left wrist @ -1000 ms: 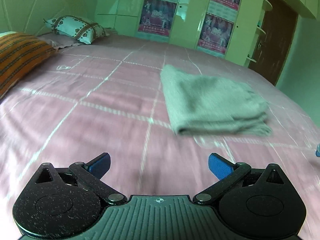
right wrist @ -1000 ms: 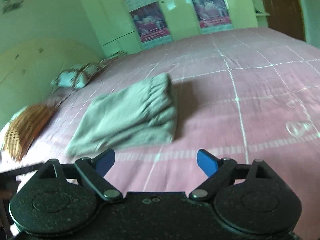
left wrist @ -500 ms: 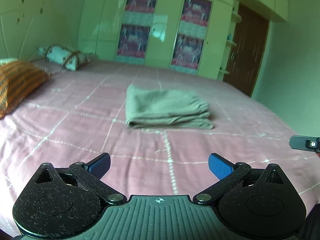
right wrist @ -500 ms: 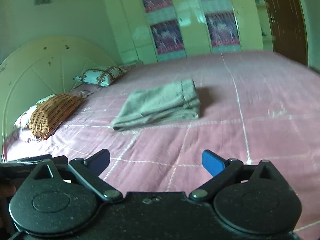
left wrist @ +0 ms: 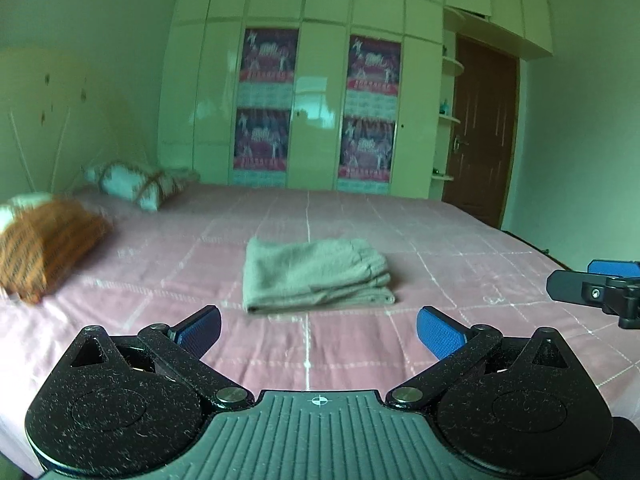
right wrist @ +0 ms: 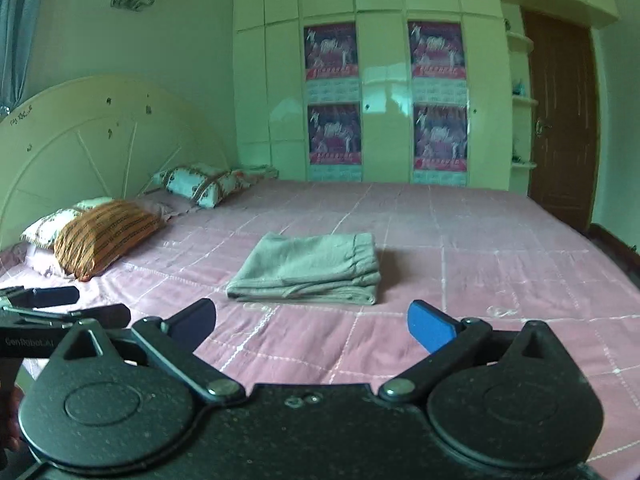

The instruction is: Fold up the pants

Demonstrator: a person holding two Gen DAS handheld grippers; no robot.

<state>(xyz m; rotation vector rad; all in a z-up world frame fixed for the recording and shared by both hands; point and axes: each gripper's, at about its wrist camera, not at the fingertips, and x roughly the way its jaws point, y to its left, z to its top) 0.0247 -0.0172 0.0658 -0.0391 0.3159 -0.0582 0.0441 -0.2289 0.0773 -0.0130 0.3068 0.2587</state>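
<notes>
The grey pants [left wrist: 316, 274] lie folded in a neat rectangular stack in the middle of the pink bed [left wrist: 440, 272]; they also show in the right wrist view [right wrist: 310, 270]. My left gripper [left wrist: 318, 330] is open and empty, held well back from the pants near the bed's front edge. My right gripper [right wrist: 312, 322] is open and empty, also well back from the pants. The right gripper's fingers [left wrist: 580, 286] show at the right edge of the left wrist view. The left gripper's fingers [right wrist: 56, 296] show at the left edge of the right wrist view.
An orange striped pillow [right wrist: 104, 236] and a patterned pillow [right wrist: 200, 184] lie at the head of the bed by the cream headboard [right wrist: 92, 136]. A wardrobe with posters [right wrist: 384, 96] stands behind the bed. A brown door [right wrist: 560, 120] is at the right.
Both grippers have pulled back and risen away from the folded pants, which now look smaller and farther off. Each gripper has come into the other's view. The pants have not moved.
</notes>
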